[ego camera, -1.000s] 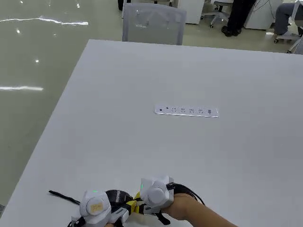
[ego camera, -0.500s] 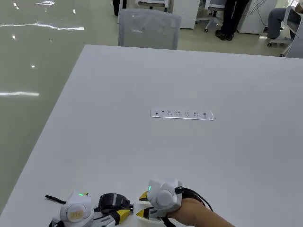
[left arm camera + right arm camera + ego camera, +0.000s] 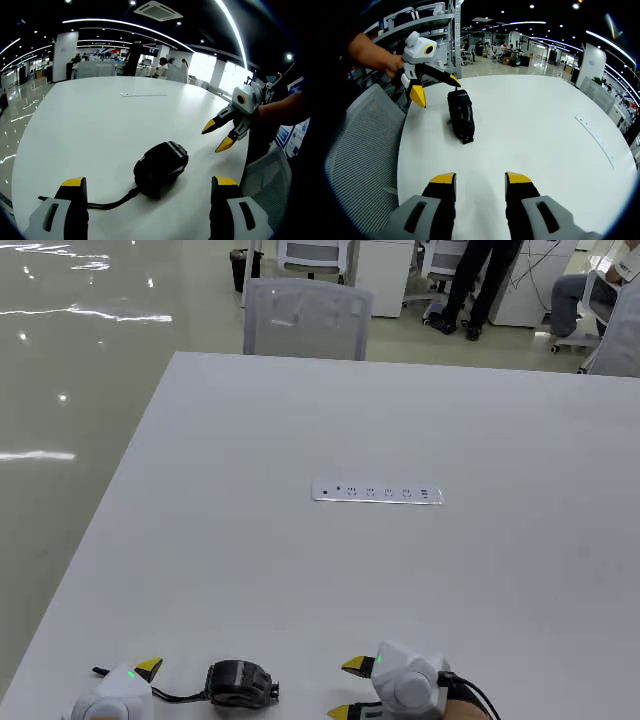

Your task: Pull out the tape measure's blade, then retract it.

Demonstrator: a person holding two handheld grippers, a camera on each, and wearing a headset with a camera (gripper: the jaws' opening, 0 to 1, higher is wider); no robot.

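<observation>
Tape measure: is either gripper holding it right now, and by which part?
Nothing is held. The tape measure lies on the table, between the open left gripper and right gripper.

Table [image 3: 300,420]: we stand at its near edge; it stretches away toward 12 o'clock.
Tape [image 3: 240,683]: we find it on the table at 6 o'clock, close to the near edge, between the two grippers and touching neither.
Strap [image 3: 107,204]: we see it lie on the table, running from the tape toward 9 o'clock.
Left gripper [image 3: 436,88]: at the tape's 9 o'clock, just beside it.
Right gripper [image 3: 347,688]: at the tape's 3 o'clock, near but apart.
Power strip [image 3: 375,492]: mid-table, at our 1 o'clock from the tape, well apart.
Chair [image 3: 306,318]: we place it beyond the far edge, at 12 o'clock, behind the strip.
</observation>
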